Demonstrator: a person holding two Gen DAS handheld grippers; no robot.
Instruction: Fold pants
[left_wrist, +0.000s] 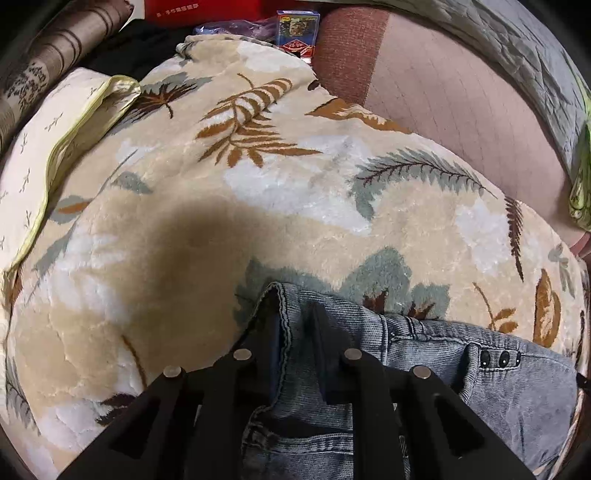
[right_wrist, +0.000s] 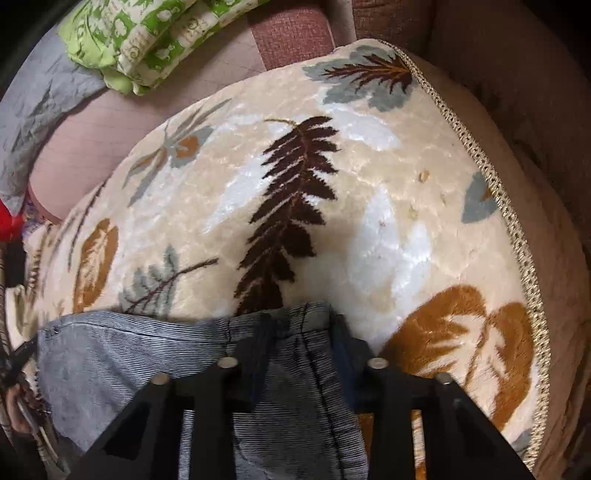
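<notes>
Light blue denim pants (left_wrist: 480, 376) lie on a cream fleece blanket (left_wrist: 258, 206) with a leaf pattern. My left gripper (left_wrist: 295, 314) is shut on the waistband's left corner, the folded hem pinched between its black fingers. The waistband with dark studs runs off to the right. In the right wrist view the pants (right_wrist: 129, 354) stretch to the left, and my right gripper (right_wrist: 301, 321) is shut on their other top corner by the side seam. The same blanket (right_wrist: 295, 184) lies under them.
A cream pillow (left_wrist: 48, 155) sits left of the blanket. A pink sheet (left_wrist: 461, 110), a grey quilt (left_wrist: 517, 48) and a green patterned bundle (right_wrist: 147, 40) lie beyond. A blue box (left_wrist: 297, 31) stands at the back. The blanket's braided edge (right_wrist: 509, 221) runs down the right.
</notes>
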